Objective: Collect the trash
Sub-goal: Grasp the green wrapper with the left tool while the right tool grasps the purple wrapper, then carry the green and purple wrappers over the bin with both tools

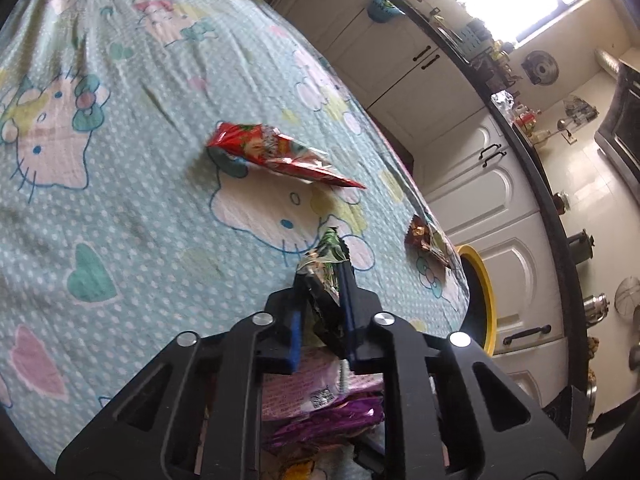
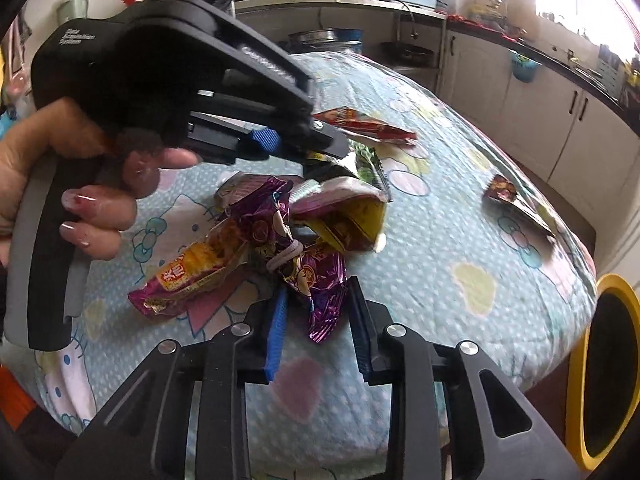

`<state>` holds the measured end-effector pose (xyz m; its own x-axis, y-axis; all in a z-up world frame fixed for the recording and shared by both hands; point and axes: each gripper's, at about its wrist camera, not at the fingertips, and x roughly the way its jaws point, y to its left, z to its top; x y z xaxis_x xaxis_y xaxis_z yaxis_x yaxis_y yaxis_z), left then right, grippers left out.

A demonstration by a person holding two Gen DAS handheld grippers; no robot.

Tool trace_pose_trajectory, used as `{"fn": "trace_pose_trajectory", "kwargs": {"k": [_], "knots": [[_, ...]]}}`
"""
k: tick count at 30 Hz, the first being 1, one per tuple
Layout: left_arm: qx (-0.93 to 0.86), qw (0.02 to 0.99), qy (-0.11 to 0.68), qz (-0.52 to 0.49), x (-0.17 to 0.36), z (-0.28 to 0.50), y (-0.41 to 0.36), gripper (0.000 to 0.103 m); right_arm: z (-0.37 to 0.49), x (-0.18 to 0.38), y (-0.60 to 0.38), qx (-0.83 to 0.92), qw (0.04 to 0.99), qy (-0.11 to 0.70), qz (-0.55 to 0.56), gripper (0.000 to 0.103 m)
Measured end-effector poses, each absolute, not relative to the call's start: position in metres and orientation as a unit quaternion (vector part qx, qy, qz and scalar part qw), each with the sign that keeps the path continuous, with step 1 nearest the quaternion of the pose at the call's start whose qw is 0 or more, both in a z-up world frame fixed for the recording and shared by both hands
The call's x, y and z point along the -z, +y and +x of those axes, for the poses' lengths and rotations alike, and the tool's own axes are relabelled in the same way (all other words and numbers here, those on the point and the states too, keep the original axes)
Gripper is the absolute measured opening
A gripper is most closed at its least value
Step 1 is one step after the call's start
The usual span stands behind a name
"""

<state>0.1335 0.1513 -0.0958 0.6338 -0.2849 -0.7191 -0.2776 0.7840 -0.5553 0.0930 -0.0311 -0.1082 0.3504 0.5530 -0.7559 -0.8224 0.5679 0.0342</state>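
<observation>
Left tongs (image 1: 320, 300) pinch the green wrapper (image 1: 326, 258) – right tongs (image 2: 320, 316) half-spread, the purple wrapper (image 2: 320, 292) hanging lengthwise between them, pads not pressing.

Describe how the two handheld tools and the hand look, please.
Both tools are matte black plastic with ribbed blue finger pads and round silver bolts. The left tool has a pistol-style body with small pale lettering and a grey trigger bar. The hand has glossy painted nails. No cables or sleeve show.
</observation>
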Motion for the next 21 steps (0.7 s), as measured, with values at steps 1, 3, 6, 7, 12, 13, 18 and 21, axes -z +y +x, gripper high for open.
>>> {"fn": "trace_pose_trajectory", "kwargs": {"k": [1,3,6,7,12,13,18,21], "knots": [[0.003,0.844,0.426,-0.326,0.095,0.134,0.15,0.005,0.093,0.108,-0.034,-0.425,0.804,0.375,-0.179,0.027],[0.002,0.849,0.421,-0.319,0.09,0.134,0.147,0.005,0.095,0.106,-0.039,-0.417,0.809,0.377,-0.173,0.027],[-0.004,0.859,0.41,-0.307,0.081,0.133,0.144,0.005,0.098,0.103,-0.049,-0.407,0.815,0.379,-0.163,0.027],[-0.005,0.862,0.405,-0.303,0.078,0.133,0.143,0.005,0.099,0.102,-0.053,-0.404,0.816,0.381,-0.16,0.027],[-0.015,0.875,0.386,-0.29,0.063,0.129,0.143,0.005,0.11,0.097,-0.07,-0.387,0.825,0.385,-0.143,0.027],[-0.015,0.877,0.384,-0.287,0.061,0.127,0.143,0.005,0.114,0.097,-0.072,-0.386,0.826,0.386,-0.141,0.027],[-0.021,0.887,0.373,-0.271,0.049,0.122,0.14,0.005,0.116,0.093,-0.092,-0.378,0.832,0.388,-0.118,0.026],[-0.02,0.892,0.367,-0.264,0.044,0.117,0.137,0.005,0.121,0.087,-0.101,-0.374,0.837,0.386,-0.106,0.026]]}}
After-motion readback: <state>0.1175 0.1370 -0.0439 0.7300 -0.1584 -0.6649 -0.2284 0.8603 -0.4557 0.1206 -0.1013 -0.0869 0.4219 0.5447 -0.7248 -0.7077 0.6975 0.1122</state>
